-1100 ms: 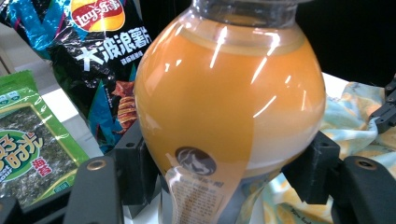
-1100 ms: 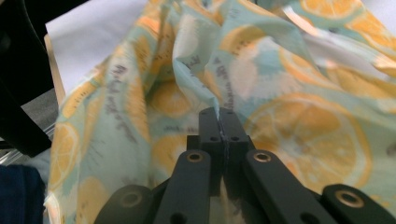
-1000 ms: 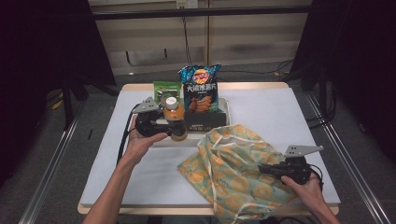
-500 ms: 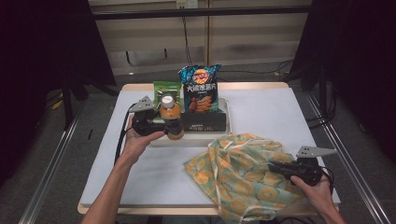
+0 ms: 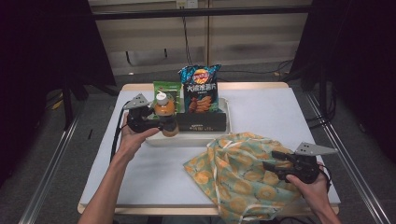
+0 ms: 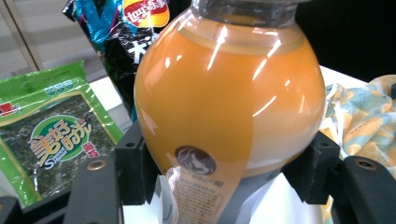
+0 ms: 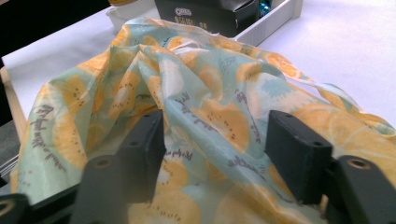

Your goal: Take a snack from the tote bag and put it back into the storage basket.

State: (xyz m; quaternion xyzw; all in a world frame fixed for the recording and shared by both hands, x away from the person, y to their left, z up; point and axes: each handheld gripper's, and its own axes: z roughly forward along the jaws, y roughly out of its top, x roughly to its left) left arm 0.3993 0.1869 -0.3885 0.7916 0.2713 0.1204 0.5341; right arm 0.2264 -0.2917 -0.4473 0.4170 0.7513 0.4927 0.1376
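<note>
Now the juice bottle (image 5: pixel 165 114) is held by the left gripper (image 5: pixel 161 125), raised from the tray (image 5: pixel 205 138); the right gripper (image 5: pixel 273 166), jaws wide, was drawn back over the cloth bag (image 5: pixel 238 179).

My high view: above table (image 5: pixel 140 186) near edge, facing forward-down. My gripper views: close-up, left on bottle (image 6: pixel 224 93), right on bag (image 7: pixel 201 107); both visible from above.

A: What stands around the work area?
B: A white tabletop (image 5: pixel 280 112) with a pale wooden edge, on a grey floor (image 5: pixel 70 163). Metal rails (image 5: pixel 46 179) run along the floor at left and right.
A: And farther back?
B: A beige panelled wall (image 5: pixel 243 32), cables (image 5: pixel 187 42) hanging down it, dark curtains (image 5: pixel 42 46) on both sides.
</note>
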